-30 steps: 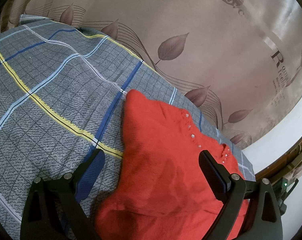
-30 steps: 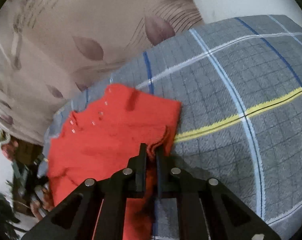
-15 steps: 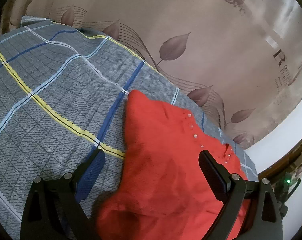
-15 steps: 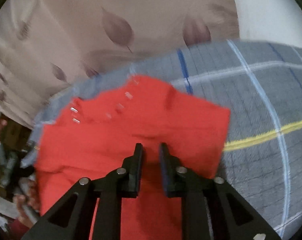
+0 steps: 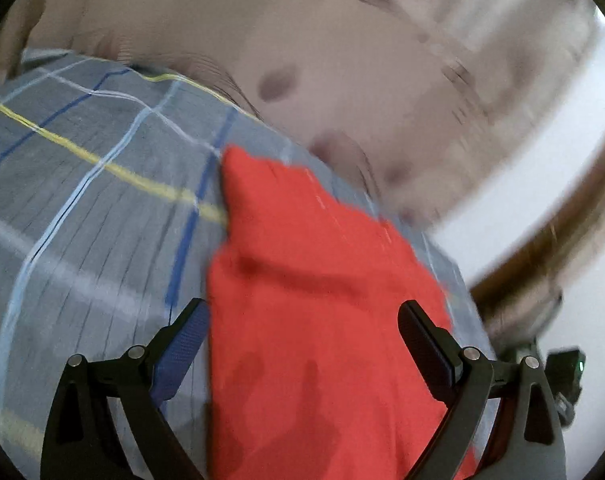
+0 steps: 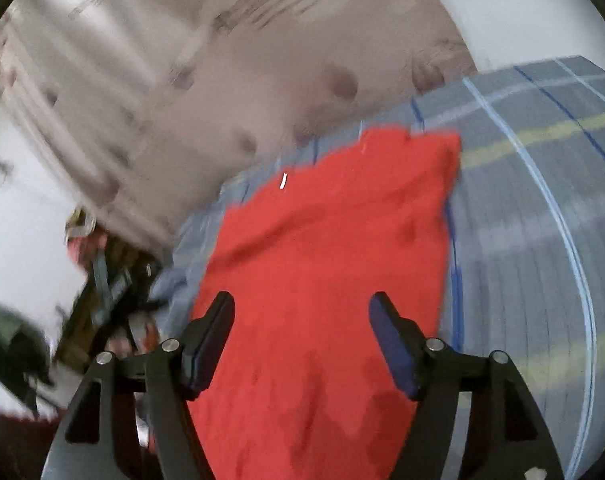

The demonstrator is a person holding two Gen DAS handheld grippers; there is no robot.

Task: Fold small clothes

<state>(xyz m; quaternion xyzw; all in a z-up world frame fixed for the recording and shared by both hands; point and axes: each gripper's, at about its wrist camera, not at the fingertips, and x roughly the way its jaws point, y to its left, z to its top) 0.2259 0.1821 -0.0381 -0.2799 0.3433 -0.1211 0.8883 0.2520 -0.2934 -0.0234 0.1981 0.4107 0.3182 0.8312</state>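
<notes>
A small red knitted garment (image 5: 314,300) lies folded on a grey plaid bedspread (image 5: 82,208), with small pale beads near its far edge. My left gripper (image 5: 302,320) is open above the garment's near part, its jaws wide apart and empty. In the right wrist view the same red garment (image 6: 334,264) fills the middle. My right gripper (image 6: 302,316) is open over it and holds nothing. Both views are blurred by motion.
A beige curtain with a leaf print (image 5: 342,60) hangs behind the bed. The bedspread (image 6: 542,220) stretches to the right in the right wrist view. Cluttered items (image 6: 102,280) sit beyond the bed's edge at the left. A brown wooden frame (image 5: 542,240) is at the right.
My right gripper let go of the red garment's edge and opened wide, leaving the fold laid down. Both grippers have drawn back and up a little; the left stayed open.
</notes>
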